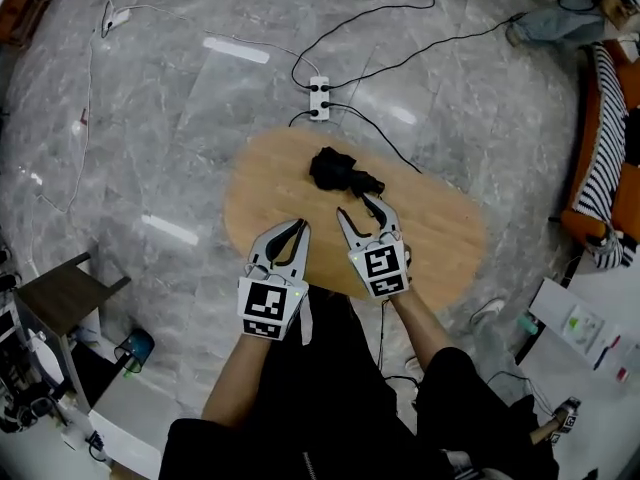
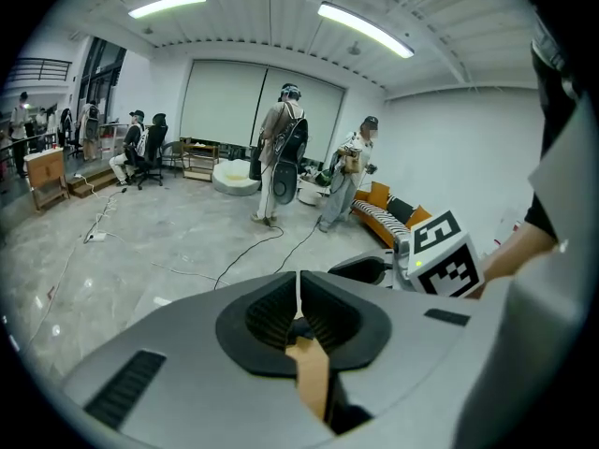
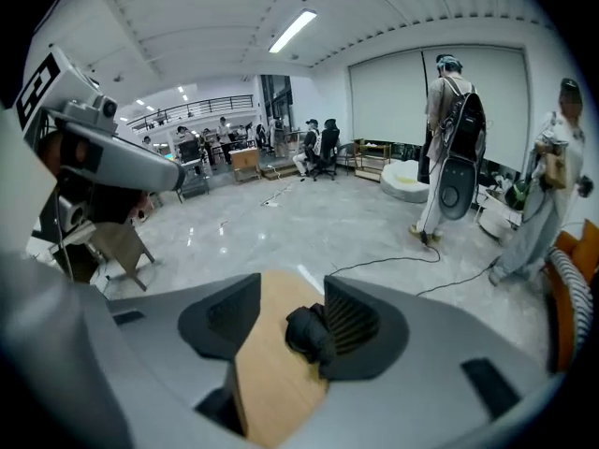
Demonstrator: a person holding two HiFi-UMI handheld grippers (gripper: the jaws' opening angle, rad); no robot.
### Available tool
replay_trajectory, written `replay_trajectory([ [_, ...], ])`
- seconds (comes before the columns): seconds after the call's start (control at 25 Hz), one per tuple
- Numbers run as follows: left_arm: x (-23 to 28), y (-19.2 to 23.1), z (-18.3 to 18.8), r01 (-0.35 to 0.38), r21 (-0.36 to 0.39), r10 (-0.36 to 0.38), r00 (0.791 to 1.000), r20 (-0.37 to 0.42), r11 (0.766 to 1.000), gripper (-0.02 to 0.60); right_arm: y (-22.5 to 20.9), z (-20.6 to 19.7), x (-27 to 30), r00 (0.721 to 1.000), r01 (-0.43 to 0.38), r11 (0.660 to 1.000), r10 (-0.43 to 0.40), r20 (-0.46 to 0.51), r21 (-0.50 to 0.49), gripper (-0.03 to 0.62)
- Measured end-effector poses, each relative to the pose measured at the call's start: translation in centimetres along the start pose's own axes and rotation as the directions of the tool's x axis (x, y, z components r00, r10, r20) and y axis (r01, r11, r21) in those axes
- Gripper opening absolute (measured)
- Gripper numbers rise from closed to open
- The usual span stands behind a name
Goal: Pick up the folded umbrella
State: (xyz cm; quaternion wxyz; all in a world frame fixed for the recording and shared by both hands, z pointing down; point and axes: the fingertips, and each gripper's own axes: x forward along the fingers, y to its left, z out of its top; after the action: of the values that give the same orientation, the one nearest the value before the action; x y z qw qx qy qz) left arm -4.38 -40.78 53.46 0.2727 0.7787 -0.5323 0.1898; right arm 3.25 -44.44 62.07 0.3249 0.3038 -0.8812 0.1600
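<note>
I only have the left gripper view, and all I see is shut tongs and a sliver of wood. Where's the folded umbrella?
Observer: The head view shows the folded umbrella lying on the far half of the oval table, just ahead of the right tongs, not yours.
Operator: Are the right tongs on it?
Observer: No. In the right gripper view they stand open. The umbrella is lined up in the gap, close to the right-hand pad, and neither pad presses on it.
Operator: Where are my left tongs relative to it?
Observer: From above, the left tongs hover shut over the near part of the table, left of the umbrella and short of it.
</note>
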Motion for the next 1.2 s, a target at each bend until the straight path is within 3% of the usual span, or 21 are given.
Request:
replay_trajectory([
  [0.28, 0.8, 1.8, -2.1, -0.016, -0.024, 0.015, 0.999, -0.042, 1.000, 0.025, -0.8, -2.2, 3.2, 0.997, -0.008, 0.993, 0.000, -0.074, -0.114, 0.219],
  [0.76, 1.9, 2.7, -3.8, -0.026, -0.048, 0.023, 0.997, -0.067, 0.999, 0.025, -0.8, -4.5, 7.1, 0.996, -0.040, 0.985, 0.025, -0.087, -0.170, 0.276],
  [1.2, 2.3, 3.6, -6.9, -0.043, -0.081, 0.035, 0.994, -0.102, 0.996, 0.025, -2.0, -7.9, 10.6, 0.990, -0.046, 0.975, 0.016, -0.139, -0.216, 0.279],
])
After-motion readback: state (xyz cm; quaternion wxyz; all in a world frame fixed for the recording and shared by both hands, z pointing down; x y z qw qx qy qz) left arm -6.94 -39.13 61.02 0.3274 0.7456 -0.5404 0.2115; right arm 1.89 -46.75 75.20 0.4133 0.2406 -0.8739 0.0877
